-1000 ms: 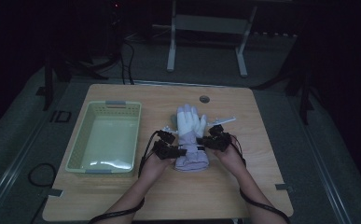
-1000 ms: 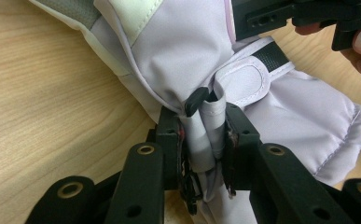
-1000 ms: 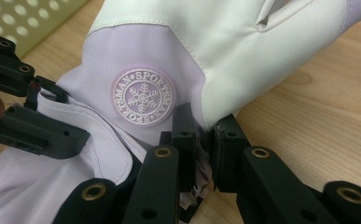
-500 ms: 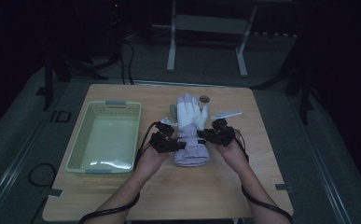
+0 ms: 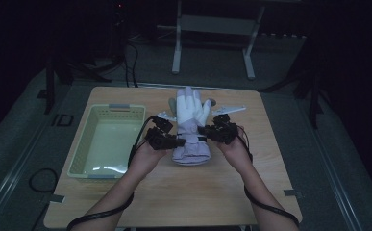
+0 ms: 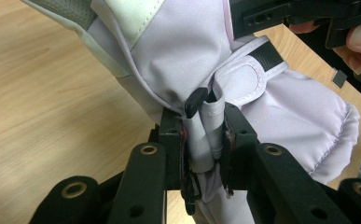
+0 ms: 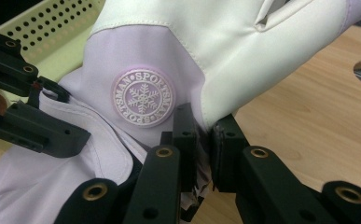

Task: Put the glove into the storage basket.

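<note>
One glove [image 5: 189,126] points fingertips away, lengthwise up the table [image 5: 222,192].

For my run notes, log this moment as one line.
left gripper: shut on glove | right gripper: shut on glove | basket: empty

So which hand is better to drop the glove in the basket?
Probably the left gripper: it sits right beside the basket. Both it and the right gripper pinch the glove.

Both black grippers have brass-ringed screw holes along their jaws and trailing black cables.
</note>
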Tool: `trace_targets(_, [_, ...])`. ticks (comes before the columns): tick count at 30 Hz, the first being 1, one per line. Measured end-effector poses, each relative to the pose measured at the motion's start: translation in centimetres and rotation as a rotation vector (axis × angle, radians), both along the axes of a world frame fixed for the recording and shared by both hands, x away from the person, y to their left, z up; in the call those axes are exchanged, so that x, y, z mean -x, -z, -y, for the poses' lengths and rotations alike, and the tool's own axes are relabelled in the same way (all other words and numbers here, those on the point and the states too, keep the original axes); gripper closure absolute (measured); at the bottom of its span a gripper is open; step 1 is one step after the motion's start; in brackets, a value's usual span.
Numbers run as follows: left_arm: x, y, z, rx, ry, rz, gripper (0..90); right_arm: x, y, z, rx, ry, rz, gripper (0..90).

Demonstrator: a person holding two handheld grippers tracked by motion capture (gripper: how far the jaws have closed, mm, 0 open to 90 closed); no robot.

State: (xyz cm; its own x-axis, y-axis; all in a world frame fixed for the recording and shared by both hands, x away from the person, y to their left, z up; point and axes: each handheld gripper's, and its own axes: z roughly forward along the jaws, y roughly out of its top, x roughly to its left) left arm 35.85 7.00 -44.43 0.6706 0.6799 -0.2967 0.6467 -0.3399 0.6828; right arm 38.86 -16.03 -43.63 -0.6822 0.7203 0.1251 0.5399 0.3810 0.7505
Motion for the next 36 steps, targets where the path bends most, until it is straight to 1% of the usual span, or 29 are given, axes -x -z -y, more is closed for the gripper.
trace_targets(6, [0.1, -1.0, -1.6, -0.009, -0.002, 0.001, 74.4, 0.0, -0.9, -1.5, -0.003, -0.017, 0.009, 82.5])
trace_targets(11, [0.1, -1.4, -2.9, -0.017, -0.006, -0.002, 74.5, -0.1, -1.2, -2.9, -0.005, -0.024, 0.009, 82.5])
trace_targets(15, [0.2, -1.9, -3.9, -0.029, -0.005, 0.001, 74.4, -0.1, -1.4, -3.9, -0.016, -0.029, 0.012, 82.5])
trace_targets(19, [0.5, -2.4, -5.1, -0.031, -0.016, -0.003, 74.4, 0.1, -1.7, -5.0, -0.026, -0.041, 0.015, 82.5])
trace_targets(20, [0.5, -2.4, -5.4, -0.028, -0.018, -0.006, 74.4, 0.1, -1.8, -5.3, -0.029, -0.042, 0.016, 82.5])
trace_targets(25, [0.9, -2.8, -7.0, -0.034, -0.038, -0.002, 74.4, 0.1, -2.2, -7.0, -0.02, -0.055, 0.022, 82.5])
trace_targets(33, [1.4, -3.5, -9.9, -0.063, -0.044, 0.006, 74.3, 0.2, -2.5, -10.0, -0.024, -0.085, 0.03, 82.5])
trace_targets(36, [1.7, -3.7, -11.0, -0.073, -0.049, 0.003, 74.4, 0.4, -2.5, -11.2, -0.032, -0.094, 0.031, 82.5])
